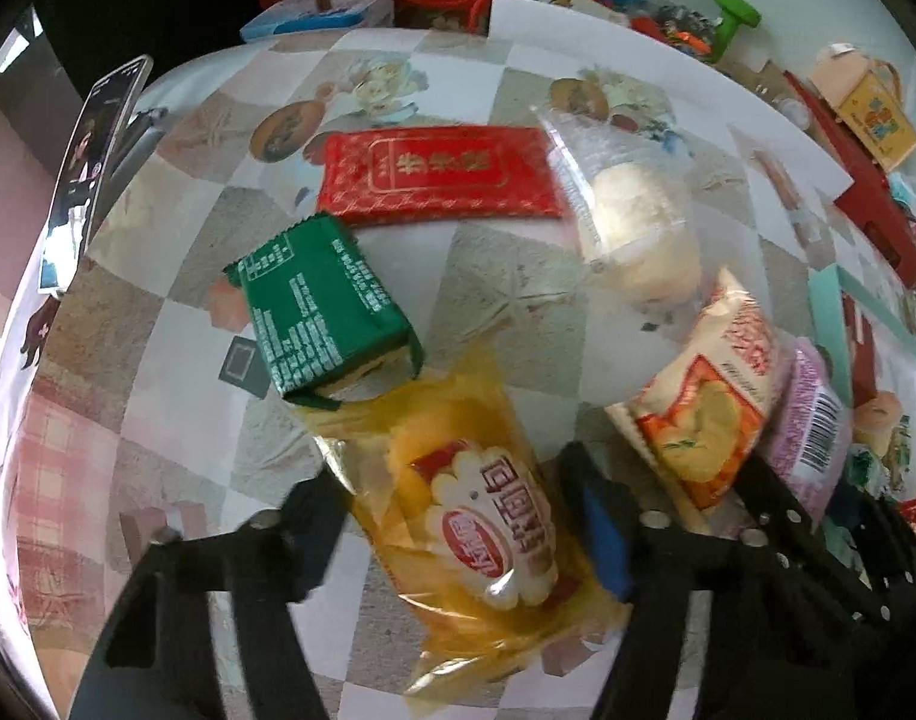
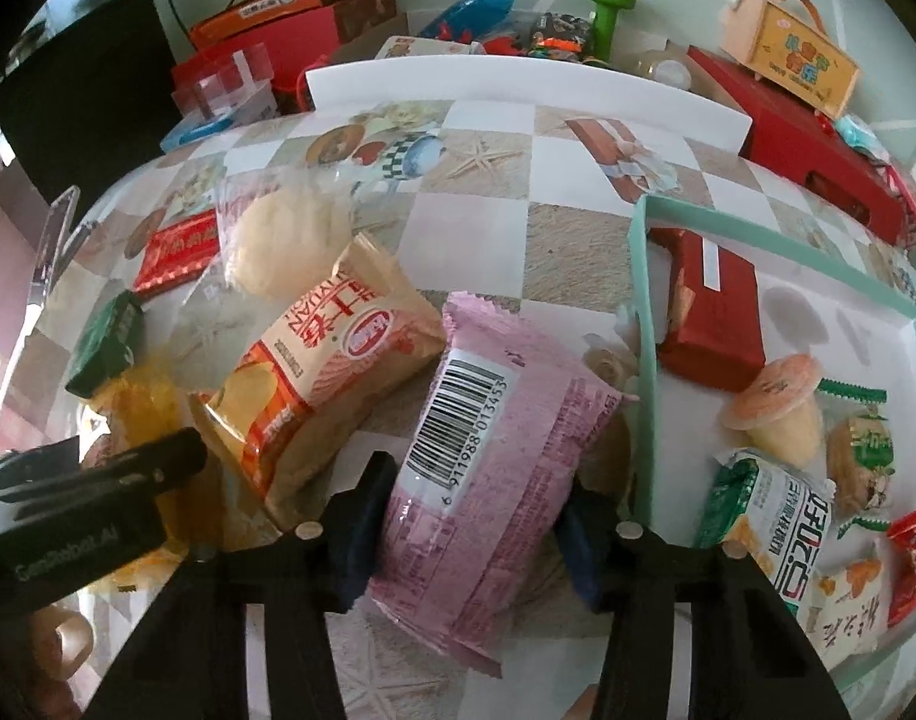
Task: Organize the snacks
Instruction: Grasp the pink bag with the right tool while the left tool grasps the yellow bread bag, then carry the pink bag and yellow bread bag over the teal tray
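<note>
My left gripper [image 1: 458, 516] clamps the yellow snack pack [image 1: 488, 516]; a green packet [image 1: 326, 312] overlaps its far end. My right gripper [image 2: 467, 516] clamps the pink packet [image 2: 488, 468], with an orange cracker bag [image 2: 326, 372] alongside. Only the right view shows the mint-rimmed tray [image 2: 641, 324] holding sorted snacks; its near corner is cut off.

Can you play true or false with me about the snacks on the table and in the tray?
1. The right gripper has the pink packet between its fingers. True.
2. The left gripper is around the green packet. False: it is around the yellow packet.
3. The tray with the mint rim has no snacks in it. False: several lie in it, among them a red box and a jelly cup.
4. The pink packet shows a barcode. True.
</note>
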A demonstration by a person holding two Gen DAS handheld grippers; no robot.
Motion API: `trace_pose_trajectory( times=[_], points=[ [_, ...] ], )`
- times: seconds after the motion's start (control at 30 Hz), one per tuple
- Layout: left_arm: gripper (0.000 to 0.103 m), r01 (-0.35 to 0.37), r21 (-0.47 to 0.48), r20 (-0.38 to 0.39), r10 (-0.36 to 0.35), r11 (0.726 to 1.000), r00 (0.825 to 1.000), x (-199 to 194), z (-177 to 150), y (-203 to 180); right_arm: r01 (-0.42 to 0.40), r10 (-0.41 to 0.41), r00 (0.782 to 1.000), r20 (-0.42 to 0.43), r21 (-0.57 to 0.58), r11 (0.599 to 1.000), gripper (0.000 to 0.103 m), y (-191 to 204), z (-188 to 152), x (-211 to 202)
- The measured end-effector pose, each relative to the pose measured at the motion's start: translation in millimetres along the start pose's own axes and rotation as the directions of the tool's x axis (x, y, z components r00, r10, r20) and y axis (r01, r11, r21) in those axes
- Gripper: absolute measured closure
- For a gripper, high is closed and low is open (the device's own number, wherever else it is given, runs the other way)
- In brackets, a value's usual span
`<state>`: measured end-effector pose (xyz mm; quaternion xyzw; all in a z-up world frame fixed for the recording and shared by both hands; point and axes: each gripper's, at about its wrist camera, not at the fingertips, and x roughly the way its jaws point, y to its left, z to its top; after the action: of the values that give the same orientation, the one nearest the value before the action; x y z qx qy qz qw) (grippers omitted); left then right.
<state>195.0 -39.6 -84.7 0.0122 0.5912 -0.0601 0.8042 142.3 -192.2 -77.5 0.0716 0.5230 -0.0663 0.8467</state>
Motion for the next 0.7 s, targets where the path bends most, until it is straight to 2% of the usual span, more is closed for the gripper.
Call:
trace_pose_trajectory(
  times=[0.13, 0.33, 0.53, 0.7],
  points=[
    [0.048, 0.023, -0.014, 0.005, -0.023, 1.0, 1.0, -3.1, 0.4, 1.4, -0.021, 0.021, 1.0, 0.001, 0.03, 0.999, 0.056, -4.1, 1.2, -3.1],
    [0.055, 0.058, -0.03, 0.021, -0.057, 0.998, 0.998, -12.4, 3.5, 5.8, -0.035, 0.033, 0.999, 0.023, 0.059, 0.998, 0.057, -7.6, 1.9, -10.6],
    [0.056, 0.064, -0.031, 0.074, -0.061, 0.997, 0.995, -37.2, -1.1, 6.1, -0.052, 0.045, 0.994, 0.104, 0.067, 0.996, 0.058, -7.5, 6.7, -38.5],
    [0.056, 0.085, -0.027, 0.147, -0.08, 0.996, 0.986, -62.1, 0.2, 8.1, -0.06, 0.046, 0.981, 0.19, 0.073, 0.996, 0.058, -9.1, 9.6, -70.1]
  ],
)
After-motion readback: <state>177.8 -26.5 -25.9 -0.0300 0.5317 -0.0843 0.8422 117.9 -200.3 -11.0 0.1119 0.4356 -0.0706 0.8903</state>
